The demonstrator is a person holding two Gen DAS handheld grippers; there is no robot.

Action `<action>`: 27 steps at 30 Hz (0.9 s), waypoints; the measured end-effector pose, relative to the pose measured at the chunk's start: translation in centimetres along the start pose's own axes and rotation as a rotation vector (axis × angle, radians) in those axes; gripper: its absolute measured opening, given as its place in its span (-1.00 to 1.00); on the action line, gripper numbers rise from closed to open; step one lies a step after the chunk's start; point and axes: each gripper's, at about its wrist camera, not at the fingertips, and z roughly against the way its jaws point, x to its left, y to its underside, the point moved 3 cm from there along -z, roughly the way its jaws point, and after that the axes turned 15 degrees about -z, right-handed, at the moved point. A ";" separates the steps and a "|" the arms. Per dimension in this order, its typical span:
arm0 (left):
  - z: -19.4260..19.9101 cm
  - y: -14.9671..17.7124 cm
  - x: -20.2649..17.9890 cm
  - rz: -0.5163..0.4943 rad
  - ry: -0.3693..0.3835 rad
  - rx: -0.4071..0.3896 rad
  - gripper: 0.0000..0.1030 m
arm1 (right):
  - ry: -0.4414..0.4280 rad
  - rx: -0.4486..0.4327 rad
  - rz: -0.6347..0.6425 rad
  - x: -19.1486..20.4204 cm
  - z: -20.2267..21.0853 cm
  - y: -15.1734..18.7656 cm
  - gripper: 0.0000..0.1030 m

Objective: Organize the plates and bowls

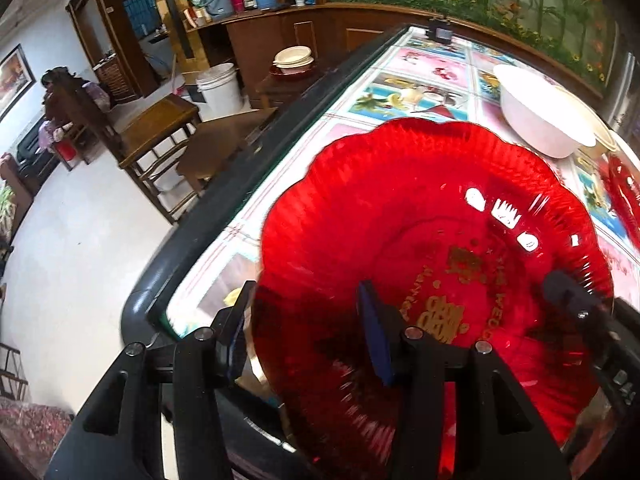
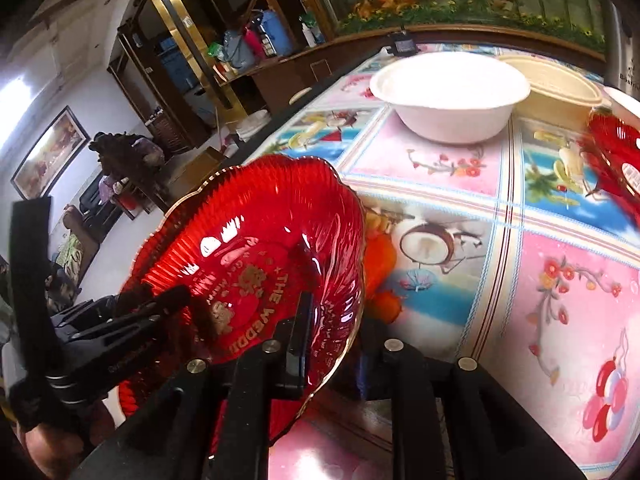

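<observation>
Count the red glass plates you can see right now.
2. One red plate is held tilted at the table's near edge, with the left gripper on its rim. A second red plate lies far right, cut by the frame. Others may be hidden.

Left claw (image 1: 306, 332) straddles the red plate's (image 1: 420, 216) rim above the table (image 1: 360, 92), white bowl (image 1: 536, 120) behind

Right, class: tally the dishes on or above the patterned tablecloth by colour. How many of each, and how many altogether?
Red plates: 2, one lifted, one at the right edge
White bowls: 1
Cream bowls: 1
Total: 4
A white sliver at the far right is too cut off to count.
</observation>
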 end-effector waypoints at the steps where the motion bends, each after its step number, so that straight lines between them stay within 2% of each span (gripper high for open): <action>1: 0.3 0.2 0.2 0.005 -0.008 0.001 0.03 | -0.010 -0.012 0.005 0.1 0.5 0.0 -0.24; 2: 0.7 0.4 0.5 0.009 -0.022 -0.005 0.03 | -0.017 -0.025 0.005 0.0 1.1 -0.2 0.04; 4: 2.5 0.6 1.2 0.015 -0.070 -0.055 0.06 | -0.034 -0.101 -0.009 -0.7 3.0 -0.6 0.22; 7: 5.5 0.4 2.3 0.032 -0.138 -0.145 0.21 | -0.049 -0.188 -0.025 -2.6 6.2 -1.3 0.22; 9: 7.9 -0.1 2.5 0.045 -0.137 -0.215 0.29 | -0.032 -0.244 -0.050 -5.0 8.4 -2.0 0.23; 11: 9.9 -1.0 1.7 0.040 -0.095 -0.271 0.56 | -0.010 -0.278 -0.083 -7.3 10.1 -2.5 0.24; 15: 12.5 -3.2 -2.7 -0.045 0.037 -0.334 0.59 | 0.042 -0.339 -0.186 -13.5 13.4 -4.4 0.24; 20: 12.6 -7.1 -10.3 -0.157 0.195 -0.299 0.59 | 0.049 -0.384 -0.347 -21.5 16.9 -7.1 0.28; 24: 11.7 -10.4 -15.3 -0.199 0.258 -0.260 0.59 | -0.018 -0.380 -0.504 -26.2 17.1 -8.9 0.28; 27: 9.7 -12.9 -19.3 -0.211 0.294 -0.196 0.59 | -0.043 -0.347 -0.561 -28.2 15.9 -9.5 0.28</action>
